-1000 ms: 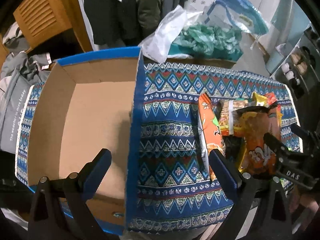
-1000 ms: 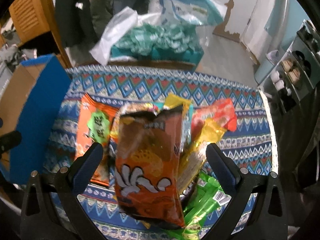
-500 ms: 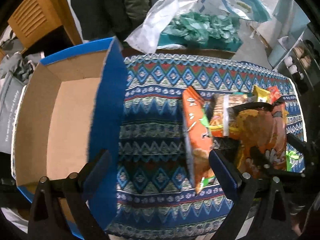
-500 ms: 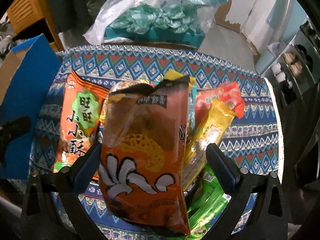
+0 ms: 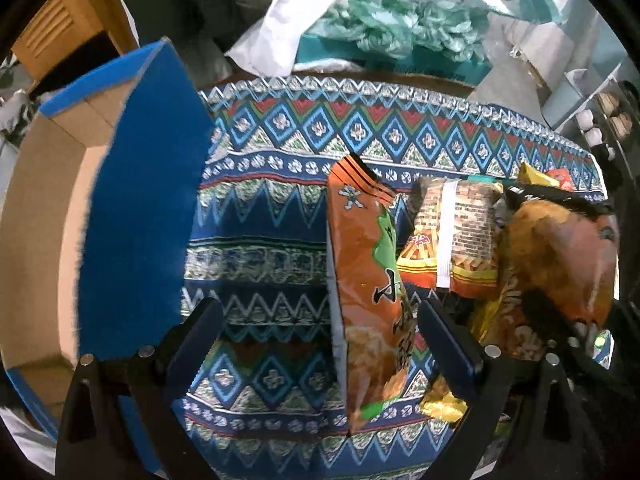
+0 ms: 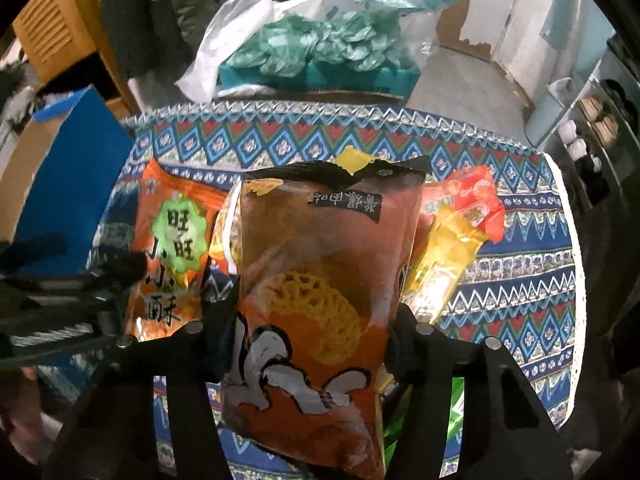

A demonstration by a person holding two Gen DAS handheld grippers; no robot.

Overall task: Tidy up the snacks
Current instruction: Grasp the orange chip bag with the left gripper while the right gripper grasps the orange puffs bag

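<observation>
Two claws work over my desk (image 5: 280, 208). My right claw (image 6: 312, 320) is closing around the brown snack bag (image 6: 320, 280). My left claw (image 5: 320, 344) gapes wide over the orange bag (image 5: 368, 292).

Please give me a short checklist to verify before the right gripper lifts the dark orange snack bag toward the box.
1. Right gripper around the dark orange bag: ok, its jaws are closing with the bag between them.
2. Grip firm enough to lift: cannot tell, the contact is partly hidden.
3. Neighbours free of the bag: not ok, the yellow packet and the orange bag lie against it.
4. Left gripper out of the way: not ok, it is open over the orange bag, close beside the right one.
5. Box ready: ok, it is open and the part in view is bare.
</observation>
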